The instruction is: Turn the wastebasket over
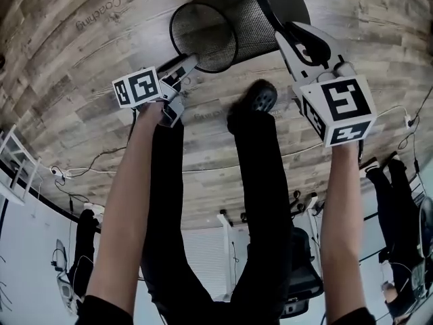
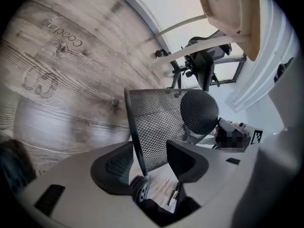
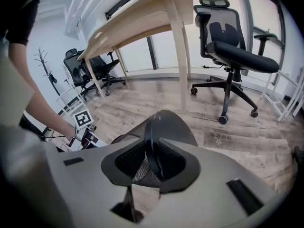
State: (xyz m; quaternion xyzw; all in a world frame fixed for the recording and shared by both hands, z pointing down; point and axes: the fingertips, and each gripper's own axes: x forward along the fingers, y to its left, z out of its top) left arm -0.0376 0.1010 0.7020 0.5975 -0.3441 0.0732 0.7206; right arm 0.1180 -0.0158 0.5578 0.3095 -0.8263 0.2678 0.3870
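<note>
The black mesh wastebasket lies tilted on its side over the wood floor, open mouth toward the left of the head view. My left gripper is at the mouth's lower rim. In the left gripper view the rim runs between the spread jaws of the left gripper, with a gap to the right pad. My right gripper is at the basket's solid base end. In the right gripper view the right gripper has its pads closed on the base edge of the wastebasket.
The person's dark trouser legs and a shoe stand just below the basket. A wooden desk and an office chair are beyond it. Cables lie on the floor at the left.
</note>
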